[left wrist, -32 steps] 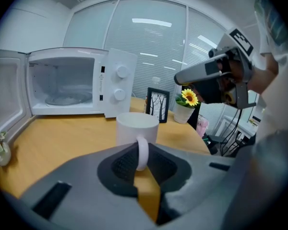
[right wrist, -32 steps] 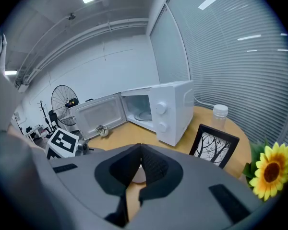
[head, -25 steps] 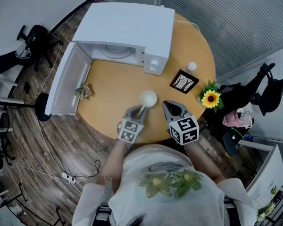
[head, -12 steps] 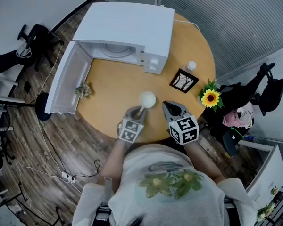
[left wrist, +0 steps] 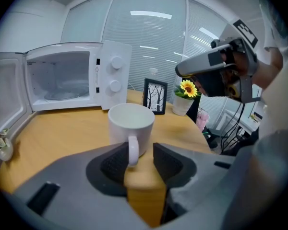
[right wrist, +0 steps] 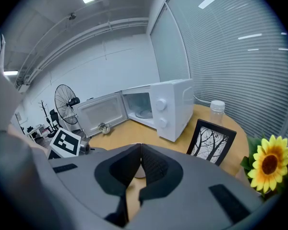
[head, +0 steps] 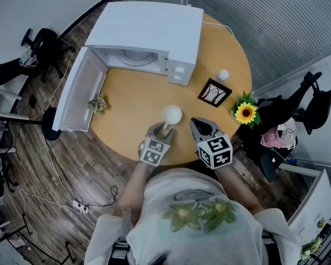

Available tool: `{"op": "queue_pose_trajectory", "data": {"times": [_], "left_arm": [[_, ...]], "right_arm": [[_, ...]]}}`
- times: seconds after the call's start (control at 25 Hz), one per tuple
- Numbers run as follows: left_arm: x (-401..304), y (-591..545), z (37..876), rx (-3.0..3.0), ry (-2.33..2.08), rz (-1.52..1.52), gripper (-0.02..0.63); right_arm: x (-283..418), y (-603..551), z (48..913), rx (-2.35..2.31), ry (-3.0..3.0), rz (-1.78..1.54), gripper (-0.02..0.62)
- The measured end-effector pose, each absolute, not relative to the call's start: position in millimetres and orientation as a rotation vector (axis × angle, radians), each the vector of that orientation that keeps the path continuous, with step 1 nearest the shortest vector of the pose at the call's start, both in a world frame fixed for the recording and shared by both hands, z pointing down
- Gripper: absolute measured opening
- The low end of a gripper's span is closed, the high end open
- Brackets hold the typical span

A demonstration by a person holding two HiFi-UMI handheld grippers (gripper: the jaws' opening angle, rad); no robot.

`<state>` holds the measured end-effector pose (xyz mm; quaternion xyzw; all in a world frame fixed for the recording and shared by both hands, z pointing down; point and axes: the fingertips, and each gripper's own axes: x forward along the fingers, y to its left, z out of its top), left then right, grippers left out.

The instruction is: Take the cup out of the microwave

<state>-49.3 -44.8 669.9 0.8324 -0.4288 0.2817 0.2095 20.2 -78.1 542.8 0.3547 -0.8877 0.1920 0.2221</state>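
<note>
A white cup (head: 172,115) stands upright on the round wooden table (head: 132,98), well in front of the white microwave (head: 149,32), whose door (head: 77,95) hangs wide open. My left gripper (head: 164,130) is right behind the cup. In the left gripper view the cup's handle (left wrist: 133,150) lies between the opening jaws of that gripper (left wrist: 137,152); it is close to the left pad and clear of the right one. My right gripper (head: 196,125) rests beside the cup to the right. Its jaws (right wrist: 140,150) are shut on nothing.
A black picture frame (head: 215,94), a potted sunflower (head: 246,115) and a small capped bottle (head: 223,75) stand on the table's right side. A little dried posy (head: 98,105) lies by the microwave door. Office chairs and cables ring the table.
The left gripper's jaws have parted a little round the cup's handle. The cup, the microwave and the right gripper stay where they were.
</note>
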Motion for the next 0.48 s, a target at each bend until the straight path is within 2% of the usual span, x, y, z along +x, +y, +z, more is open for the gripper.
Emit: {"op": "queue_pose_trajectory", "data": {"times": [0.16,0.48], "left_arm": [[-55,-46,667,2.288,-1.231,0.770,0.176],[-67,-46,649,2.257,-1.317,0.721,0.176]], "right_arm": [[21,-75,543,0.975,-2.454,0.531,0.017],[20,-70,542,0.951,-2.468,0.525,0.017]]}}
